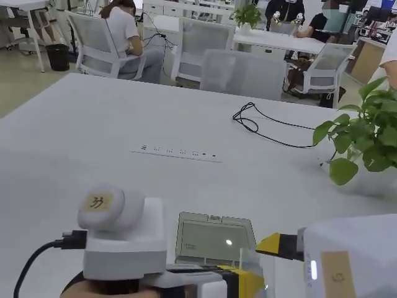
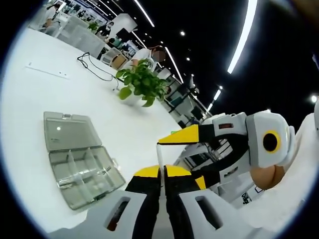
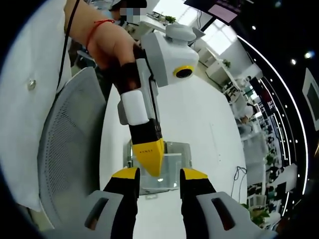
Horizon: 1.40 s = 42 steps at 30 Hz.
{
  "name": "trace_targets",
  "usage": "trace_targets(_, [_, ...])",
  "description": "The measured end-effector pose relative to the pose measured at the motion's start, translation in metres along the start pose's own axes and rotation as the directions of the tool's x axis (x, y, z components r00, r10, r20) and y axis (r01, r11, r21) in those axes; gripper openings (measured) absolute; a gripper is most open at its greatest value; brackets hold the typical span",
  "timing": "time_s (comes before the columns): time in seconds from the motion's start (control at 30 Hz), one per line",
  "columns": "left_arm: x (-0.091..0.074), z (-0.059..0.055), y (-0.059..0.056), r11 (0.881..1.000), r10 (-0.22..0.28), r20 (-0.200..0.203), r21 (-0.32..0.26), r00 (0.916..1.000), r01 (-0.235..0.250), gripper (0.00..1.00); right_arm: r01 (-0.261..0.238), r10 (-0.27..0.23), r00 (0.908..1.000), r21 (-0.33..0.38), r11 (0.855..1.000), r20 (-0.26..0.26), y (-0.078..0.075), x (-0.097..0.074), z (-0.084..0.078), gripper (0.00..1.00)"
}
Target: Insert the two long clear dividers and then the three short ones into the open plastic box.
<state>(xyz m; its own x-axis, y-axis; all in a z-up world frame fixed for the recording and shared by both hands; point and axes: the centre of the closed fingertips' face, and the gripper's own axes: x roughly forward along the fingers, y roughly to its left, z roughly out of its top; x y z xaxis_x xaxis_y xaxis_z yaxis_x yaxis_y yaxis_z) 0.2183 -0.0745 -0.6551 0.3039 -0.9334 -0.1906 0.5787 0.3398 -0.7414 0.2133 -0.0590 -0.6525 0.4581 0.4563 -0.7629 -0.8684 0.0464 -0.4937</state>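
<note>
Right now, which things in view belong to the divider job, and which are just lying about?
Job:
- open plastic box
- clear divider, pinched in the left gripper
- right gripper, jaws apart

Lying about:
- potted plant
- black cable
- power strip set in the table

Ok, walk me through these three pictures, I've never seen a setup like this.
There is no robot here: a person holds a two-jaw gripper in each hand. One picture comes from a headset camera looking down at a white table. The other two come from cameras riding on the grippers. On the table are an open plastic box, a power strip, a black cable and a potted plant. The left gripper is shut on a clear divider. The right gripper is open.
</note>
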Motion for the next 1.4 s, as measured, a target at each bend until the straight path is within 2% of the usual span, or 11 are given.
trace_targets(0.33, [0.003, -0.002, 0.001, 1.0, 0.009, 0.01, -0.011, 0.9999, -0.009, 0.0, -0.002, 0.002, 1.0, -0.006, 1.0, -0.007, 0.0, 0.001, -0.002, 0.35])
trace_targets(0.6, [-0.004, -0.006, 0.005, 0.99, 0.016, -0.023, 0.143, 0.9996, -0.012, 0.0, -0.088, 0.076, 0.9916, 0.121, 0.989, 0.105, -0.002, -0.012, 0.003, 0.35])
trace_targets(0.7, [-0.005, -0.009, -0.001, 0.957, -0.009, -0.053, 0.289, 0.9985, 0.024, 0.0, -0.147, 0.123, 0.981, 0.163, 0.976, 0.15, -0.011, -0.02, 0.0, 0.33])
trace_targets(0.8, [-0.006, -0.014, -0.009, 0.927, -0.047, -0.09, 0.366, 0.9949, 0.077, 0.0, -0.208, 0.176, 0.9668, 0.174, 0.963, 0.186, -0.015, -0.027, -0.002, 0.26])
trace_targets(0.87, [-0.007, -0.015, -0.014, 0.906, -0.071, -0.103, 0.408, 0.9921, 0.108, 0.0, -0.272, 0.223, 0.946, 0.202, 0.941, 0.235, -0.013, -0.032, 0.002, 0.24])
trace_targets(1.0, [-0.012, -0.017, -0.027, 0.853, -0.143, -0.119, 0.489, 0.9825, 0.184, 0.0, -0.436, 0.347, 0.8749, 0.237, 0.868, 0.338, -0.004, -0.043, 0.011, 0.19])
trace_targets(1.07, [-0.014, -0.018, -0.03, 0.84, -0.153, -0.126, 0.505, 0.9801, 0.196, 0.0, -0.491, 0.399, 0.8434, 0.215, 0.844, 0.36, 0.003, -0.046, 0.015, 0.16])
trace_targets(1.17, [-0.016, -0.02, -0.033, 0.827, -0.166, -0.139, 0.52, 0.9763, 0.215, 0.0, -0.527, 0.426, 0.8201, 0.215, 0.822, 0.382, 0.006, -0.046, 0.019, 0.14])
trace_targets(1.2, [-0.017, -0.02, -0.035, 0.821, -0.175, -0.142, 0.526, 0.9742, 0.224, 0.0, -0.553, 0.447, 0.8029, 0.211, 0.806, 0.394, 0.009, -0.046, 0.021, 0.14])
trace_targets(1.27, [-0.018, -0.02, -0.038, 0.812, -0.193, -0.144, 0.532, 0.9705, 0.241, 0.0, -0.557, 0.454, 0.8025, 0.212, 0.803, 0.387, 0.01, -0.042, 0.021, 0.14])
trace_targets(1.4, [-0.019, -0.02, -0.042, 0.798, -0.206, -0.148, 0.546, 0.9673, 0.254, 0.0, -0.605, 0.5, 0.7665, 0.192, 0.773, 0.404, 0.019, -0.045, 0.027, 0.1])
